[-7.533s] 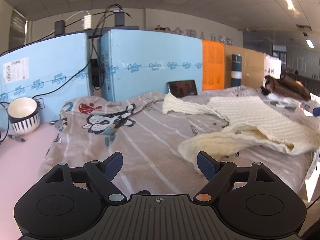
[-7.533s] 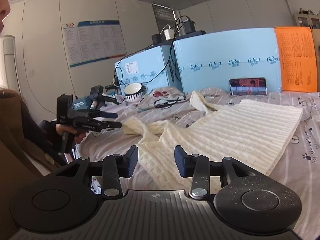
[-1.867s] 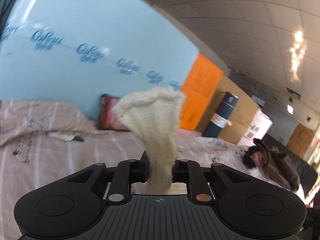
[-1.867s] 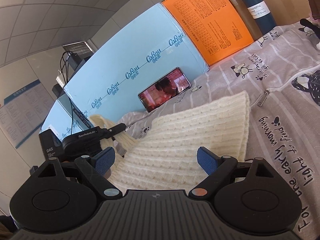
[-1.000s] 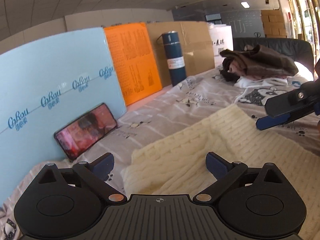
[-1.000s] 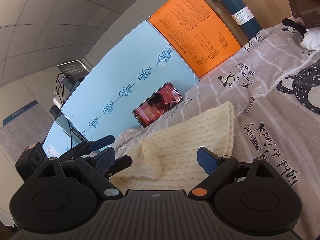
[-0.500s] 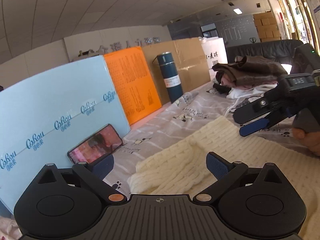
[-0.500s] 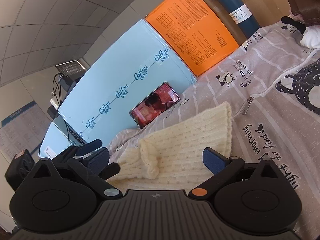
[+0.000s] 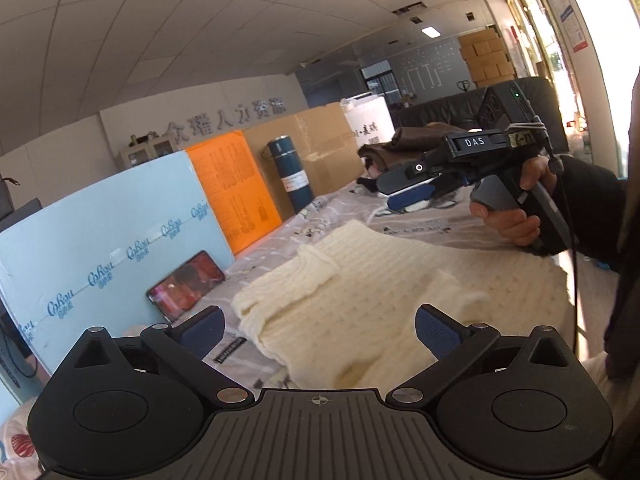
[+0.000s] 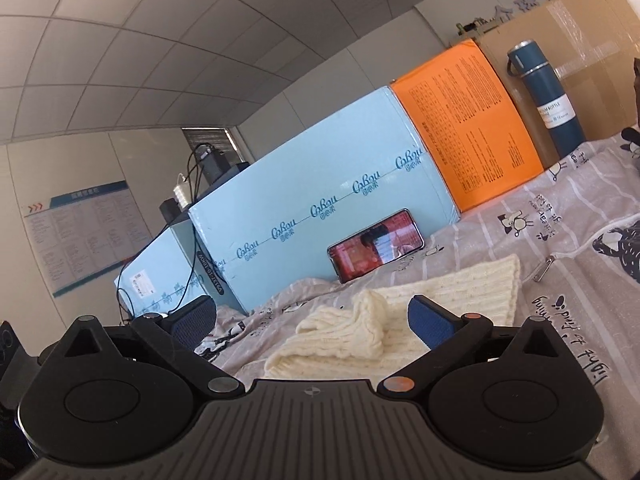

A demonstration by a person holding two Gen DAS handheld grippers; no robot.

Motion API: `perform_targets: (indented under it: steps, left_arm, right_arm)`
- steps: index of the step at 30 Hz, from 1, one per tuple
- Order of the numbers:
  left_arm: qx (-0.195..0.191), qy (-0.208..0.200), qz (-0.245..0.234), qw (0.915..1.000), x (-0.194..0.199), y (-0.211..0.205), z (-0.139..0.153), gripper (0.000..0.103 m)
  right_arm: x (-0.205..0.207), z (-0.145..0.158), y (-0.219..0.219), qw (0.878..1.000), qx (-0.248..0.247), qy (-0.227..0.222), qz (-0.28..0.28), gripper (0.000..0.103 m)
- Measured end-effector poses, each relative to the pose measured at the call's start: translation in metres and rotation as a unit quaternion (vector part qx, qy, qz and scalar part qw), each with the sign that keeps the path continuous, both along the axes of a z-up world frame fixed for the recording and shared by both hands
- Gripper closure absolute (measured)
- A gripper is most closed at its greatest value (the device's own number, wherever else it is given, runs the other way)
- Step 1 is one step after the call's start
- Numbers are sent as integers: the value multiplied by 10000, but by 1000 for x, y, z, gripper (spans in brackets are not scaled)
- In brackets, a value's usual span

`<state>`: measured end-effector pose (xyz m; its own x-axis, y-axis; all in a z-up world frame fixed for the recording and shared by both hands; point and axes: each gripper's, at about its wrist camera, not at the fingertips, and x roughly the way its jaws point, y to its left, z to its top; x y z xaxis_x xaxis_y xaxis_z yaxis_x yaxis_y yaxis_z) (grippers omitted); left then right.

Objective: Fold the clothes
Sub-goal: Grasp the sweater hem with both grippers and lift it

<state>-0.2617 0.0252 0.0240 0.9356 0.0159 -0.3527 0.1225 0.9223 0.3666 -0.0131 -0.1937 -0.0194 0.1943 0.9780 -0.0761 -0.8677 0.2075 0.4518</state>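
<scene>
The left wrist camera sits low behind its own two fingers, close above the cream sweater (image 9: 392,280), and looks across the bed toward the blue board (image 9: 100,240) at 10 o'clock. The right wrist camera sits low too, looking at the same blue board (image 10: 320,200) at 12 o'clock. Both views share the sweater (image 10: 400,312), the phone (image 9: 186,284) (image 10: 376,250) and the orange board (image 9: 234,188) (image 10: 468,128).

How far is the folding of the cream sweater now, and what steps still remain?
Done: one sleeve lies folded onto the cream sweater, which is spread on the bedsheet. In hand: nothing; the left gripper and right gripper are both open. Left: probably the other sleeve and folding the body.
</scene>
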Motion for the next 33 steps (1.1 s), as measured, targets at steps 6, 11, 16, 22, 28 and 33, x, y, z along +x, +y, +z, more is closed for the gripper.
perform_targets:
  steps: [6, 11, 16, 22, 28, 33]
  left_arm:
    - [484, 728, -773, 9932, -10, -16, -19, 0]
    - [887, 988, -936, 9867, -2, -30, -34, 0]
    - [980, 795, -382, 9913, 9, -27, -42, 0]
    - [1072, 283, -224, 9936, 22, -35, -44, 0]
    - [598, -314, -240, 9974, 33, -27, -33, 1]
    - [-2, -240, -669, 9975, 32, -16, -28, 43]
  right_arm:
    - [-47, -3, -31, 9944, -734, -636, 424, 0]
    - [-84, -6, -54, 9825, -1297, -1009, 876, 0]
    - [-104, -13, -58, 9716, -1535, -1242, 1306, 0]
    - [-113, -20, -52, 9614, -1778, -1516, 1453, 0]
    - [-118, -20, -46, 9543, -1766, -1675, 1732, 0]
    - [-111, -23, -51, 9513, -2090, -1819, 1352, 0]
